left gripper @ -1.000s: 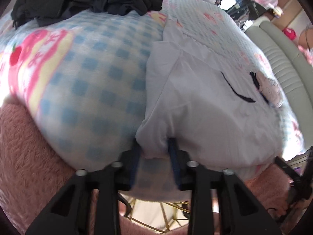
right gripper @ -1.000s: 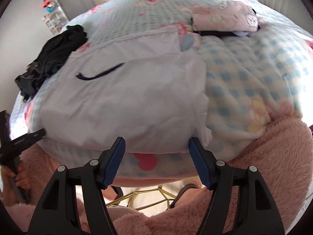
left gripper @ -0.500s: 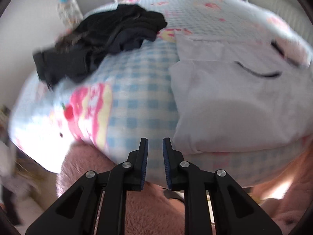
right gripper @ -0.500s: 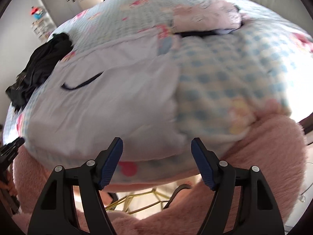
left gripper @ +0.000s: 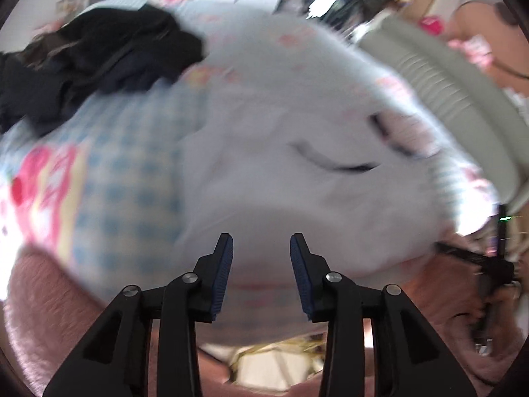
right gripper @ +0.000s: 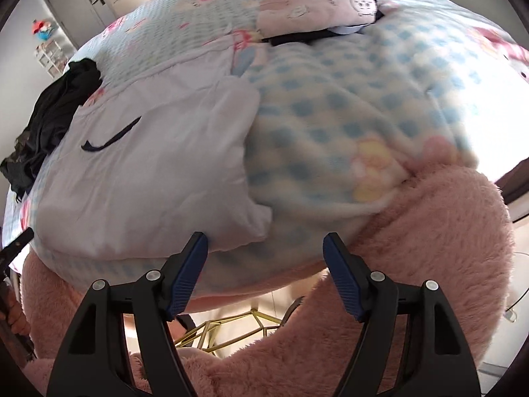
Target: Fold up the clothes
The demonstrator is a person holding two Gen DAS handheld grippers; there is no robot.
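Note:
A white T-shirt (right gripper: 148,168) with a black swoosh mark lies folded on the blue checked bed cover (right gripper: 347,106). It also shows, blurred, in the left wrist view (left gripper: 297,172). My left gripper (left gripper: 261,251) is open and empty, just short of the shirt's near edge. My right gripper (right gripper: 264,248) is wide open and empty, at the shirt's near right corner by the bed's edge. A pile of black clothes (left gripper: 99,63) lies at the far left of the bed and shows in the right wrist view (right gripper: 49,122) too.
A folded pink printed garment (right gripper: 317,10) on a dark one lies at the far side of the bed. A pink fluffy blanket (right gripper: 413,264) hangs along the near edge. A grey padded headboard (left gripper: 446,99) stands at the right. A gold wire frame (right gripper: 231,330) stands on the floor below.
My left gripper let go of the shirt's near left corner, closed and swung left, then swung back toward the shirt and opened. My right gripper shifted right, staying open.

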